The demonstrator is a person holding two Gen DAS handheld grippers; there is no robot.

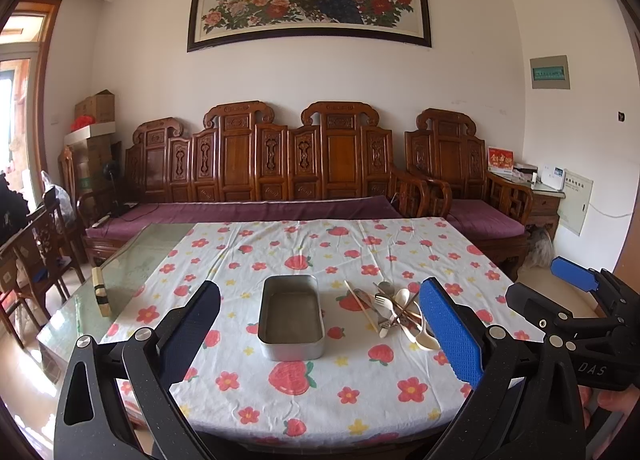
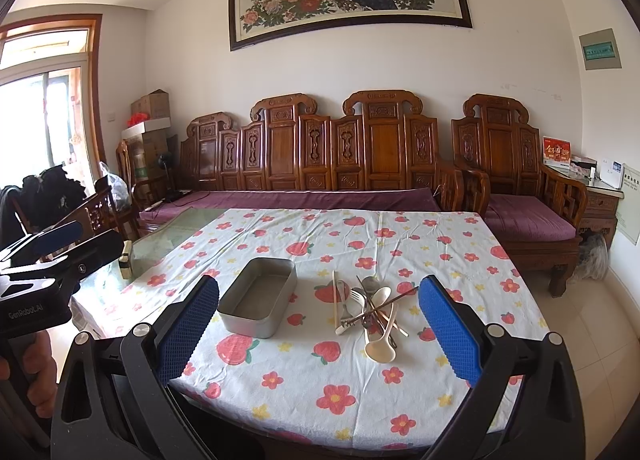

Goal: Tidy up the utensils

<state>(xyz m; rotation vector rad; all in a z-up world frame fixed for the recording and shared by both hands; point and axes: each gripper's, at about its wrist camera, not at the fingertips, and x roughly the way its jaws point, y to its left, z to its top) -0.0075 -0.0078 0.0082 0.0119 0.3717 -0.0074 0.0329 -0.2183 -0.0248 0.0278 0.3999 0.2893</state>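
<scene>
An empty metal tin [image 1: 291, 318] [image 2: 258, 302] sits on the flowered tablecloth [image 1: 320, 392] [image 2: 320, 380]. To its right lies a loose pile of utensils [image 1: 394, 310] [image 2: 370, 312]: metal forks and spoons, cream plastic spoons and chopsticks. My left gripper [image 1: 320, 334] is open and empty, held above the near table edge, facing the tin. My right gripper [image 2: 320, 334] is open and empty, held back from the pile. The right gripper also shows at the right of the left wrist view [image 1: 560, 292], and the left gripper's body sits at the left edge of the right wrist view.
A small cream block [image 1: 100, 296] [image 2: 127, 260] stands on the bare glass tabletop at the left. A carved wooden sofa [image 1: 260, 164] with purple cushions stands behind the table, an armchair [image 2: 516, 180] to its right. Wooden chairs [image 1: 36, 256] stand at the left.
</scene>
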